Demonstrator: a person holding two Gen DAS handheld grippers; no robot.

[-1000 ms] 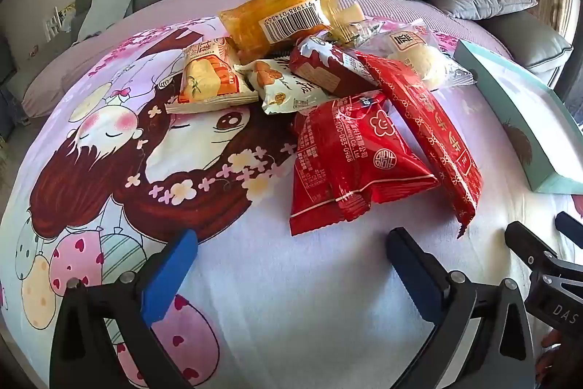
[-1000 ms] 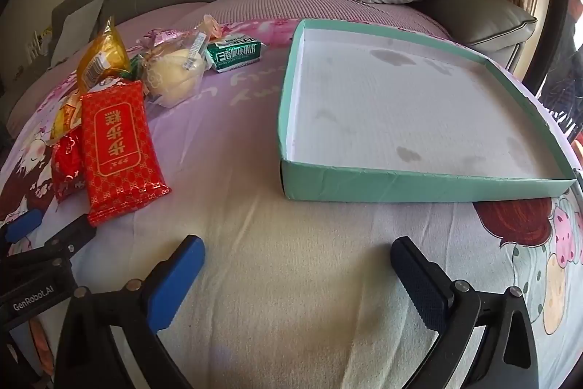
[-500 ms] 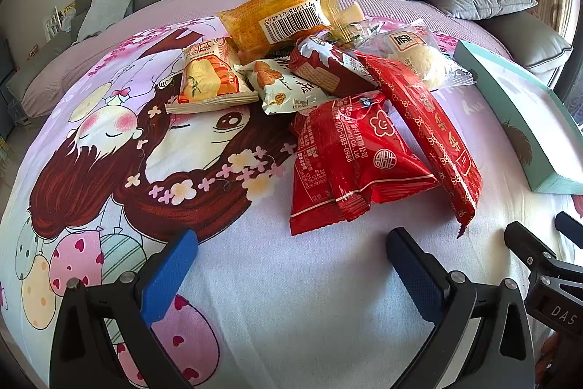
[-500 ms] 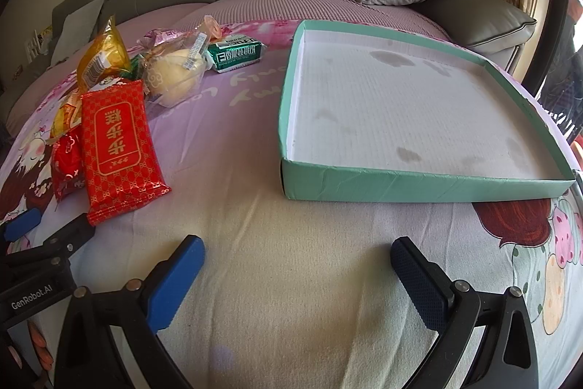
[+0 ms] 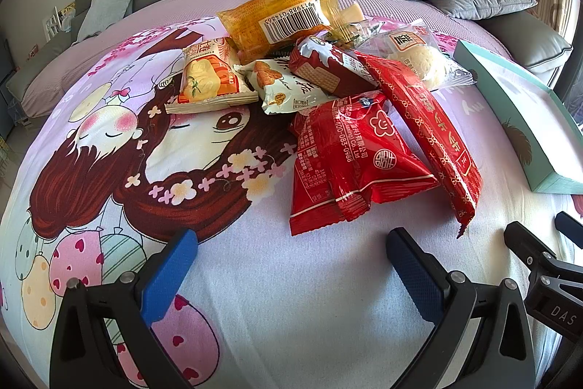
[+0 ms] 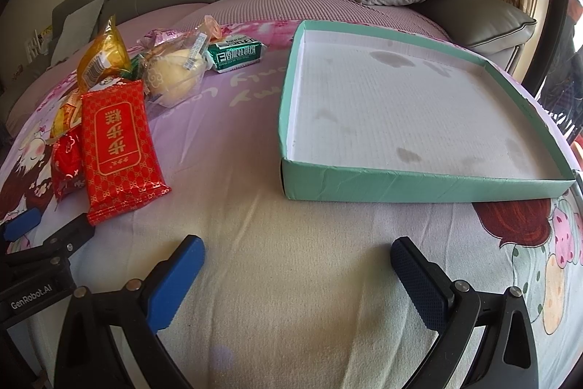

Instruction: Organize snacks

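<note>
A heap of wrapped snacks [image 5: 328, 86] fills the upper middle of the left wrist view on a cartoon-printed sheet [image 5: 182, 152]: glossy red packs [image 5: 349, 159] in front, an orange barcoded bag [image 5: 284, 13] behind (wrappers crinkled, overlapping). At right lies a shallow teal box [image 6: 419, 186], holding nothing. Left tongs [image 5: 291, 265] and right tongs [image 6: 297, 268] both gape, released.
</note>
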